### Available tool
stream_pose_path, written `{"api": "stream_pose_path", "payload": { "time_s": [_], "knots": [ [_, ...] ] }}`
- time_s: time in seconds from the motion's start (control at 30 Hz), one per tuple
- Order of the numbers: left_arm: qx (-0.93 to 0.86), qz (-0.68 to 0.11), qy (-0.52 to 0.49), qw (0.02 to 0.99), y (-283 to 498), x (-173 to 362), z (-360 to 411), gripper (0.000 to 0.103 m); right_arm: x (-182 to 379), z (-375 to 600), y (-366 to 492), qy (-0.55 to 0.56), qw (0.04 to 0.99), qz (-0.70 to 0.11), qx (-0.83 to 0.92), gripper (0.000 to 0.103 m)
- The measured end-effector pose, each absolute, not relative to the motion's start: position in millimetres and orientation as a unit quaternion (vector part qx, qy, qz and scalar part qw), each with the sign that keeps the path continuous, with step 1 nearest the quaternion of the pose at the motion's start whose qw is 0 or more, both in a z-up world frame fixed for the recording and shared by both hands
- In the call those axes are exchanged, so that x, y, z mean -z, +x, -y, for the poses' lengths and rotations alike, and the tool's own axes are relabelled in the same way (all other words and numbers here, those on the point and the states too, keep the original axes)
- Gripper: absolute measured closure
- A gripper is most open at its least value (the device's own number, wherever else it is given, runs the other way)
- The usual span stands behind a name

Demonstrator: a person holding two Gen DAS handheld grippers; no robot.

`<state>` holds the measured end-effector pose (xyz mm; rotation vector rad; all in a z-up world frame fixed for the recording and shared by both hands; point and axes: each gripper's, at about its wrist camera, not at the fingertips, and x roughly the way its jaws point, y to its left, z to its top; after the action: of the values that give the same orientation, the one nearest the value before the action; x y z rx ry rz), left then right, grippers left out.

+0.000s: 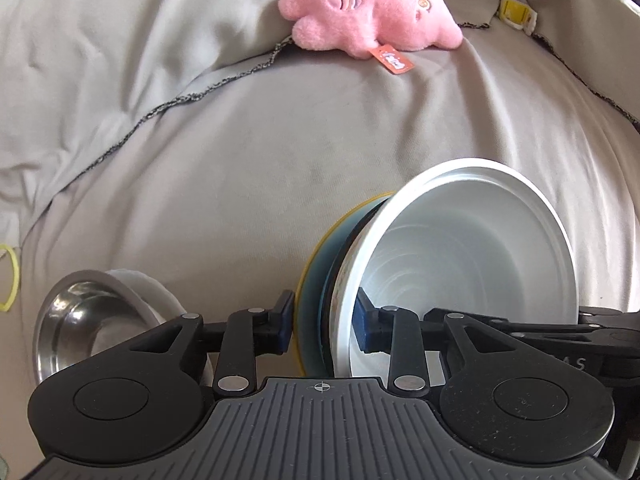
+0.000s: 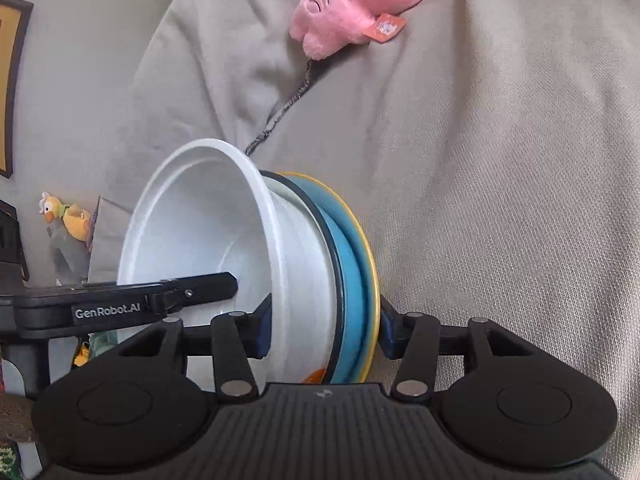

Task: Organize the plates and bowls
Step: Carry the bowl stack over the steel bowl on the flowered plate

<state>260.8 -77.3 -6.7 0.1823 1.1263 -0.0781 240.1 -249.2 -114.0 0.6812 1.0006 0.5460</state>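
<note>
Rumpled grey-beige throw point(image 1: 240, 180) over soft furniture, with a pink plush toy point(image 1: 372, 20) lying at the far side. Lifted just above the cloth and turned on edge: a nested stack point(image 1: 332, 280) of white bowl point(image 1: 460, 248), dark-rimmed dish point(image 2: 334, 264), blue plate point(image 1: 320, 280) and yellow plate point(image 1: 306, 272).

Held from both sides at once, probably to keep the loose pieces pressed together and stop them sliding apart. Left gripper point(image 1: 325, 324) closed across the lower rim, with one pad against the yellow plate's back and the other inside the white bowl. Right gripper point(image 2: 324, 331) clamped the same way from the opposite side, again squeezing the full thickness between bowl wall and yellow plate. Seems tipped upright because of that edge-on pinch, with the bowl's mouth facing sideways.

Lying on its side on the throw just left of the left tongs, apart from the stack: a steel bowl point(image 1: 80, 320), not yet gathered in and likely next in line. Cannot tell from either view where the stack is meant to go.

Risk, as judged: smooth rims and a shallow bite, so any slackening of either grip could let the inner bowl slip out.

Off to the edges: a yellow elastic band point(image 1: 10, 276), a yellow clip point(image 1: 514, 10) and a duck toy point(image 2: 66, 216).
</note>
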Motion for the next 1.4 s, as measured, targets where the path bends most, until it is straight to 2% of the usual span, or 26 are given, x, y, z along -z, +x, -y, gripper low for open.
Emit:
{"api": "stream_pose_path", "payload": {
  "time_s": [0.07, 0.13, 0.2, 0.6, 0.9, 1.1, 1.3, 1.4],
  "knots": [
    [0.041, -0.536, 0.106, 0.836, 258, 10, 81, 0.062, 117, 246, 236, 0.319, 0.781, -0.468, -0.264, 0.057],
    [0.045, -0.54, 0.134, 0.83, 253, 19, 86, 0.047, 118, 243, 234, 0.316, 0.781, -0.469, -0.265, 0.06],
    [0.045, -0.541, 0.147, 0.827, 248, 24, 90, 0.043, 118, 242, 233, 0.315, 0.783, -0.466, -0.266, 0.061],
    [0.034, -0.551, 0.168, 0.817, 244, 25, 97, 0.043, 127, 247, 234, 0.33, 0.779, -0.459, -0.272, 0.062],
    [0.017, -0.581, 0.148, 0.8, 250, 30, 92, 0.044, 119, 252, 228, 0.32, 0.798, -0.442, -0.257, 0.068],
    [0.02, -0.583, 0.159, 0.797, 251, 34, 95, 0.039, 114, 243, 226, 0.299, 0.806, -0.451, -0.242, 0.066],
    [0.027, -0.592, 0.137, 0.794, 256, 35, 88, 0.04, 111, 238, 233, 0.307, 0.796, -0.466, -0.234, 0.064],
    [0.026, -0.598, 0.132, 0.79, 259, 33, 88, 0.044, 108, 235, 234, 0.304, 0.797, -0.471, -0.226, 0.063]
  ]
}}
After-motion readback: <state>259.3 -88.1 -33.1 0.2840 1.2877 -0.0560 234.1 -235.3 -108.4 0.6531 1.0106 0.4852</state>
